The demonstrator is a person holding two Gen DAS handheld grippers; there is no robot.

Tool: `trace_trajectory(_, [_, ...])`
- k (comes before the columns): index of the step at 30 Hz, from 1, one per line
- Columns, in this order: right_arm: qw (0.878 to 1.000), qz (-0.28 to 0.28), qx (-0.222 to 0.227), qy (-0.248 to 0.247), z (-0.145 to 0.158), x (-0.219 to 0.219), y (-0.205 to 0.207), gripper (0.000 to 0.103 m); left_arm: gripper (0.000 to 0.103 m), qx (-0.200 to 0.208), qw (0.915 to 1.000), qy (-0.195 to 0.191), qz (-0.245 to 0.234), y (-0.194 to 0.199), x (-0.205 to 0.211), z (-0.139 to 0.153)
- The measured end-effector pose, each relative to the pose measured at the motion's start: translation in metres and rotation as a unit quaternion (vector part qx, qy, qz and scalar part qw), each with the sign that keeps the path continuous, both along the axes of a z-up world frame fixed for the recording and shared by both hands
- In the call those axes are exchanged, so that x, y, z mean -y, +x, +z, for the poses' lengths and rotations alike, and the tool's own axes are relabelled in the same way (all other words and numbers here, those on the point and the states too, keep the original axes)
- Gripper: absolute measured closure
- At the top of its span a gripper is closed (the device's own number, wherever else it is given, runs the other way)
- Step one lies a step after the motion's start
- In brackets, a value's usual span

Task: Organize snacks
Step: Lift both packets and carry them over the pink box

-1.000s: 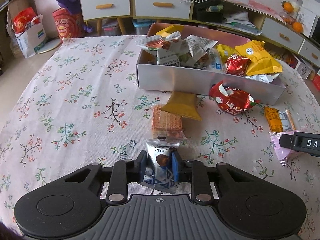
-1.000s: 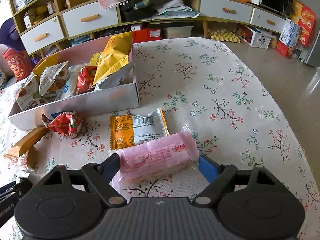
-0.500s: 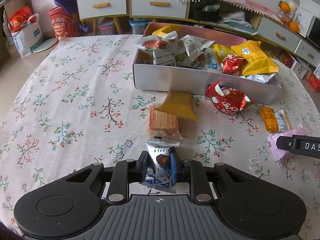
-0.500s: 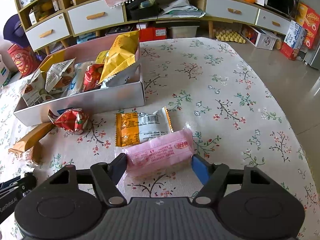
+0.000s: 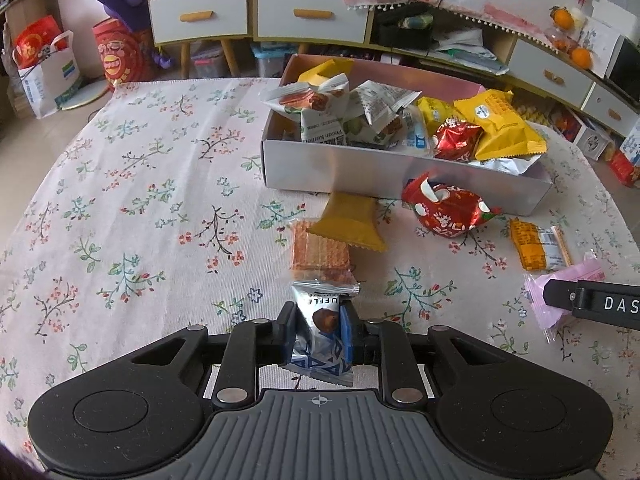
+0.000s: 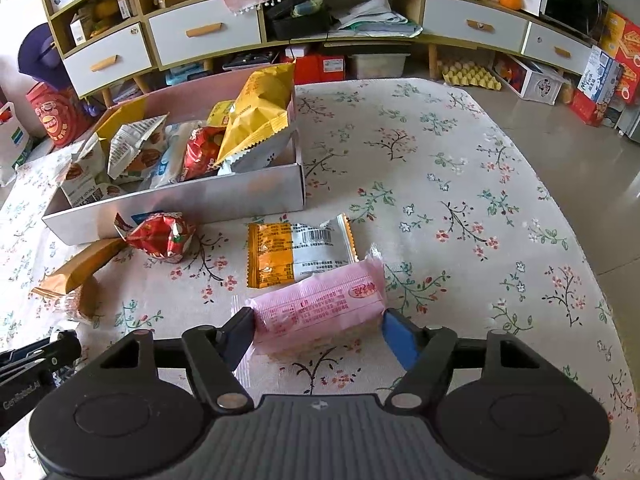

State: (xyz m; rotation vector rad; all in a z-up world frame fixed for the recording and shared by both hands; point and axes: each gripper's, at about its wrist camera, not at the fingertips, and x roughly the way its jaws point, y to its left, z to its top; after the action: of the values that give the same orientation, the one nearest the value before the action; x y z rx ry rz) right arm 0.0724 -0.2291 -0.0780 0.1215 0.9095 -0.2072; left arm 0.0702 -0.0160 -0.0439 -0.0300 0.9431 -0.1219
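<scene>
My left gripper is shut on a silver-and-blue truffle packet, pinched upright between its pads just above the flowered tablecloth. My right gripper is shut on a pink snack packet, its pads pressing on the two ends. In the left wrist view that pink packet shows at the right edge, under a black finger. The grey snack box, full of packets, stands beyond both grippers. In the right wrist view the box sits at the upper left.
Loose on the cloth before the box lie a wafer packet, a mustard packet, a red foil packet and an orange-and-white packet. Cabinets with drawers stand behind the table. The table's edge drops to the floor at the right.
The right jaws have closed in from beside the pink packet until they press its ends. The left jaws stay on the truffle packet, slightly tighter. Neither hand has shifted much.
</scene>
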Motion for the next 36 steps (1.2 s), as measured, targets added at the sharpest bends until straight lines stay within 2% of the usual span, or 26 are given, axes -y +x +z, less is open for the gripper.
trace_trajectory(16, [0.999,0.022,0.028,0.019,0.023,0.001,-0.008,0.05,0.084,0.026,0.9994,-0.016,-0.017,-0.004,-0.004,0.021])
trace_trajectory(27, [0.996,0.041,0.059,0.044,0.044,0.008,-0.011,0.05,0.084,0.055,0.9959,-0.057,-0.043,0.0,-0.009,0.042])
trace_trajectory(36, [0.992,0.069,0.095,0.049,0.059,0.007,-0.001,0.05,0.084,0.094,0.9884,-0.096,-0.071,0.014,-0.014,0.065])
